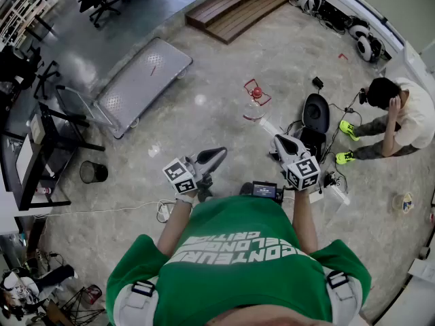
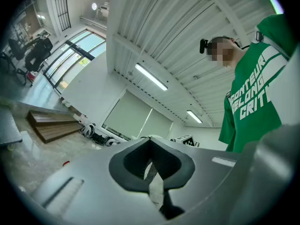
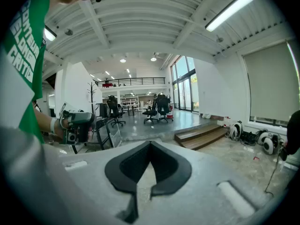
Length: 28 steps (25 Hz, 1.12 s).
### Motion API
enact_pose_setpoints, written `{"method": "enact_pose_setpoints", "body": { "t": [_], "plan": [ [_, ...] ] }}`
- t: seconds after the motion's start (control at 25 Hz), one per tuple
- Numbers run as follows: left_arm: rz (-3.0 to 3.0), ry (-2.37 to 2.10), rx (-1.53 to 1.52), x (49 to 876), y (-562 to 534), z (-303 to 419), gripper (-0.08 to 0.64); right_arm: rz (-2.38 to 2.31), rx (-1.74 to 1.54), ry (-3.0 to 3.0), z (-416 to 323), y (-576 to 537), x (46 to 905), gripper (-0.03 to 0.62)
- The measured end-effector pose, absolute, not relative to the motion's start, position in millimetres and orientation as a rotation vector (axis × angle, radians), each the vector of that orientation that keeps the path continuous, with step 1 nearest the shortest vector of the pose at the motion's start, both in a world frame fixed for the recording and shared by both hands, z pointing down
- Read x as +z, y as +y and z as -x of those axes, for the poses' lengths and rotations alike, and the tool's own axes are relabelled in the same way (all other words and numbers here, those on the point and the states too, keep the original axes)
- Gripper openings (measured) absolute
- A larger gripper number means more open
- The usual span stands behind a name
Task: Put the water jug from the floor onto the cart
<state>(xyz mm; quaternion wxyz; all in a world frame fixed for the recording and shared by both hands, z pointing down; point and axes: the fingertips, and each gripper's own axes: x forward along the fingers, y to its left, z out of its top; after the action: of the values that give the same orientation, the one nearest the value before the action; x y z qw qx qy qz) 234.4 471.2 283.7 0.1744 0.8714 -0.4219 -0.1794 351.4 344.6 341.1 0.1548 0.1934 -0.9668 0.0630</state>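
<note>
Green cotton is filling the near edge of the head view, where the person's shirt (image 1: 238,250) is hanging below both tools. Just ahead of it the left gripper (image 1: 219,154) is pointing out over the floor (image 1: 204,114) with its jaws pressed together on nothing. The right gripper (image 1: 278,141) is doing likewise, closed and empty, and each gripper view is showing only the room beyond the tips.

Farther out, toward the middle of the floor, the water jug (image 1: 255,100) is standing upright, apart from both grippers, its clear body carrying a red handle frame on top. How full it is cannot be told. If filled, it is likely going to feel heavy, with sloshing water and smooth, slippery walls, so the red handle is looking like the sound place to grip.

Beyond it to the left, the cart (image 1: 143,80), a flat grey metal platform, is sitting well apart from the jug. Polished concrete is reflecting the ceiling lights. A second person (image 1: 397,114) is crouching near the floor's right edge, and wooden steps (image 1: 238,5) are lying along the far edge.
</note>
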Motion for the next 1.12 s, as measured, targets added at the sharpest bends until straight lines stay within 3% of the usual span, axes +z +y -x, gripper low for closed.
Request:
{"method": "enact_pose_setpoints", "body": {
  "t": [1.12],
  "plan": [
    [-2.366,-1.269,-0.458,293.3,443.5,-304.6,0.014,-0.495,0.203,-2.763,-421.4,319.8,355.0,-0.008]
  ]
}}
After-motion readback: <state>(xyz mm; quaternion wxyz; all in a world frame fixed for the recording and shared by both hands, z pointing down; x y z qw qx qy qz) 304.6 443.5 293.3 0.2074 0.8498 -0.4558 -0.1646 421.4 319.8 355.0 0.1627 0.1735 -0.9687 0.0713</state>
